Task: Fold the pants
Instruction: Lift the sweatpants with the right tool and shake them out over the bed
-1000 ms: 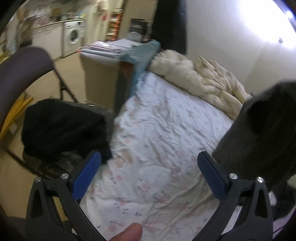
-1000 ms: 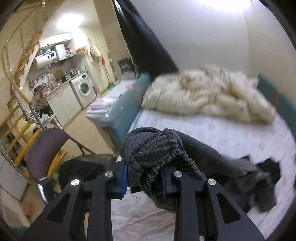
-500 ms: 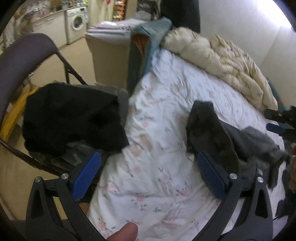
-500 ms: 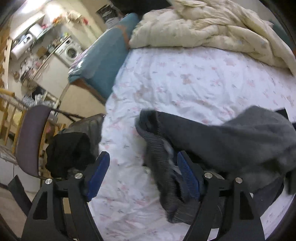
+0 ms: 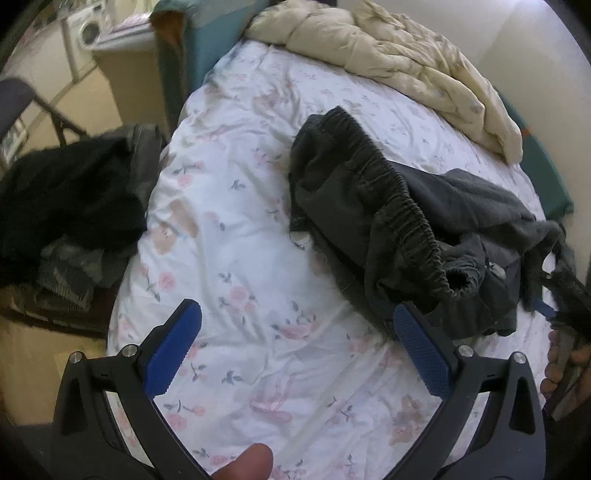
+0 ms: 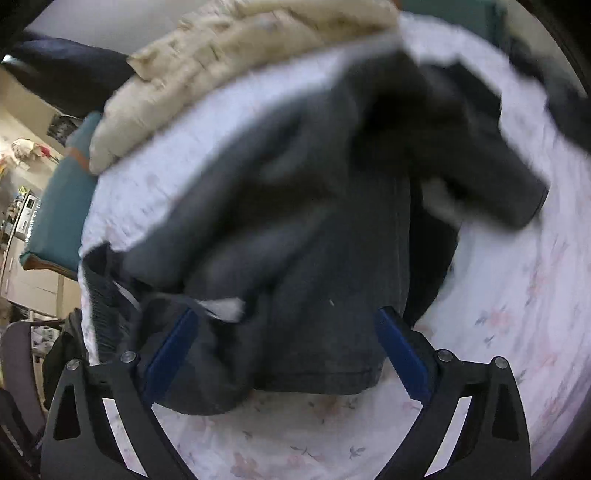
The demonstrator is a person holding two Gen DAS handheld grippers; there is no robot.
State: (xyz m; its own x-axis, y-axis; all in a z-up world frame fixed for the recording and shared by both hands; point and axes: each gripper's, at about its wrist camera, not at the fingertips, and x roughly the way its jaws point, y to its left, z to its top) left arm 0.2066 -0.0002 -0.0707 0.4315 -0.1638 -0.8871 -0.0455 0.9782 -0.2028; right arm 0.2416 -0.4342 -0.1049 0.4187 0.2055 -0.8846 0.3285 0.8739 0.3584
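Observation:
Dark grey pants (image 5: 369, 206) lie crumpled on the floral bed sheet (image 5: 240, 258), with the elastic waistband bunched on top. My left gripper (image 5: 295, 310) hangs open over bare sheet, and its right finger sits close to the pile's near edge. In the blurred right wrist view the pants (image 6: 314, 221) fill the middle. My right gripper (image 6: 287, 314) is low over them with its jaws opening. Cloth lies between the blue pads (image 6: 399, 350), which do not press on it. At the far right of the left wrist view, a person's hand (image 5: 561, 362) holds that gripper.
A cream duvet (image 5: 388, 55) is heaped along the far side of the bed. Left of the bed stands a chair with dark clothes (image 5: 62, 192) piled on it. A teal cushion (image 5: 199, 44) and a washing machine (image 5: 88, 29) lie beyond.
The right gripper let go of the waistband and dropped low, and the pants now lie on the bed. The left gripper sank toward the sheet and tilted further down.

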